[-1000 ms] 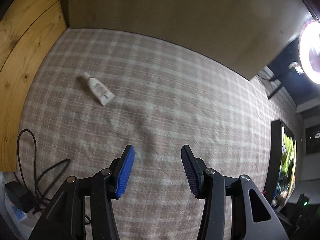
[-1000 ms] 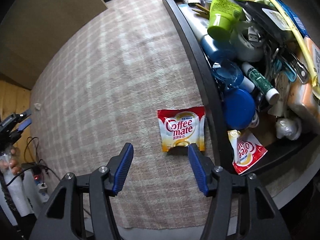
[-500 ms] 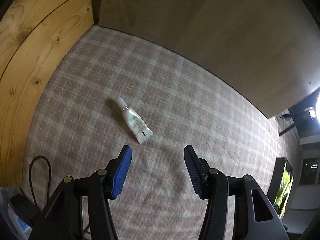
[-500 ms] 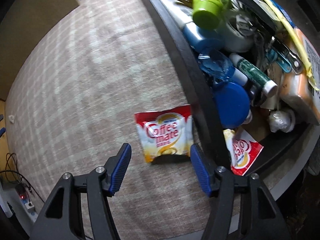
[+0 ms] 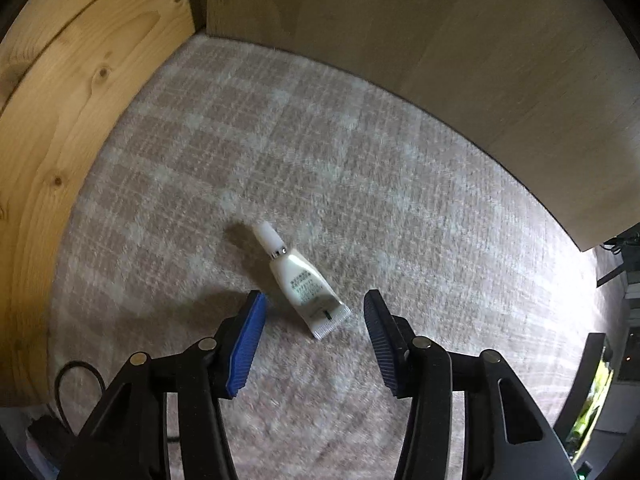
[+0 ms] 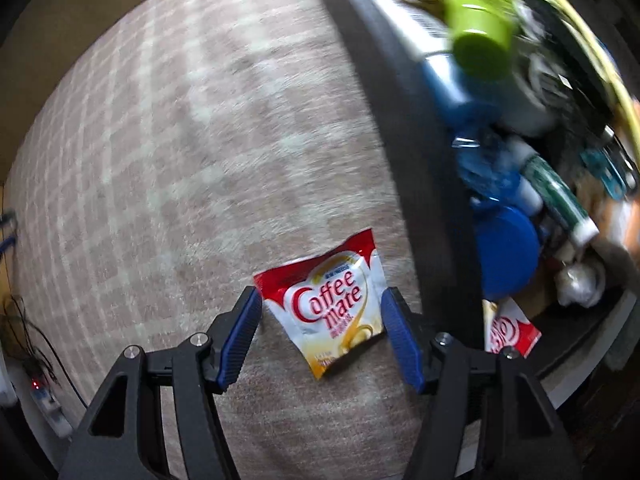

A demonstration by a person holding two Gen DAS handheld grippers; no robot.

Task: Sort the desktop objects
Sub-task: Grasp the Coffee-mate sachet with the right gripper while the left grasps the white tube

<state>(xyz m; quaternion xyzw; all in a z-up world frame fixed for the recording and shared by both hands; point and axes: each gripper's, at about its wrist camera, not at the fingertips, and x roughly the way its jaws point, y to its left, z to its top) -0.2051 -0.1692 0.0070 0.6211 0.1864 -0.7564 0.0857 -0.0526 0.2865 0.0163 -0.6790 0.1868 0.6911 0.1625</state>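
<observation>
A small white tube (image 5: 301, 282) lies flat on the checked cloth, cap pointing away to the upper left. My left gripper (image 5: 314, 336) is open, and the tube's crimped end lies between its blue fingertips (image 5: 246, 340). A red and white Coffee mate sachet (image 6: 330, 304) lies on the cloth beside the black tray (image 6: 404, 152). My right gripper (image 6: 322, 334) is open with the sachet between its fingers, not touching it that I can tell.
The black tray holds several items: a green tube (image 6: 480, 28), a blue round lid (image 6: 506, 258), a second sachet (image 6: 508, 332). A wooden panel (image 5: 68, 92) stands left of the cloth and a beige board (image 5: 420, 24) behind. Cables (image 6: 28, 336) hang at the left edge.
My left gripper moved toward the white tube, which now lies between its fingers. My right gripper moved in over the Coffee mate sachet. Both stay open.
</observation>
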